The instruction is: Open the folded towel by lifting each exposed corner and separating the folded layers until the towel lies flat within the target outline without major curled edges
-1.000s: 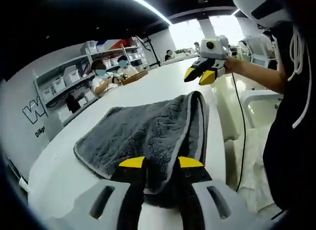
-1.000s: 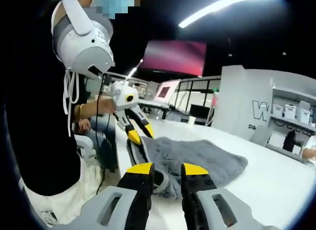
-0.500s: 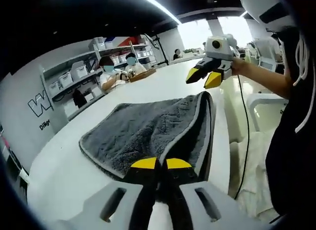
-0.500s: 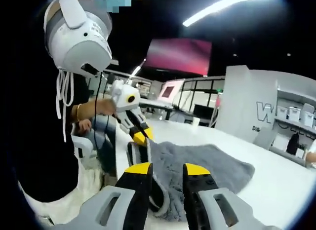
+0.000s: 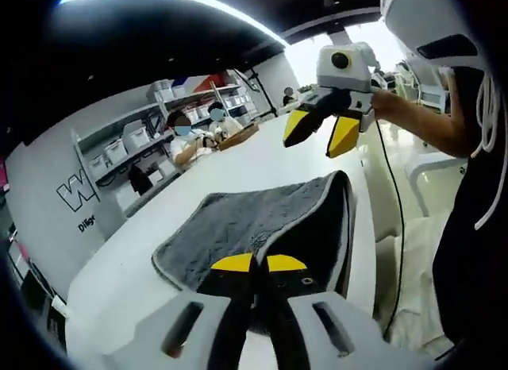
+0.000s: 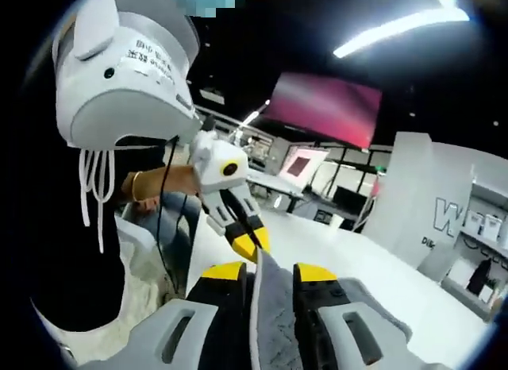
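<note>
Grey towel (image 5: 262, 219) on the white table (image 5: 127, 267), near corner pinched in the left gripper (image 5: 253, 264) (jaws together), right gripper (image 6: 267, 271) with jaws parted around a raised fold, contact unclear.

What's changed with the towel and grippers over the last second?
The left gripper has shut on the towel corner: its jaws were apart a second ago and now meet on the cloth. The right gripper has come closer above the raised towel edge, jaws open; in its own view that edge now stands between them. The rest of the towel still lies on the table.
</note>
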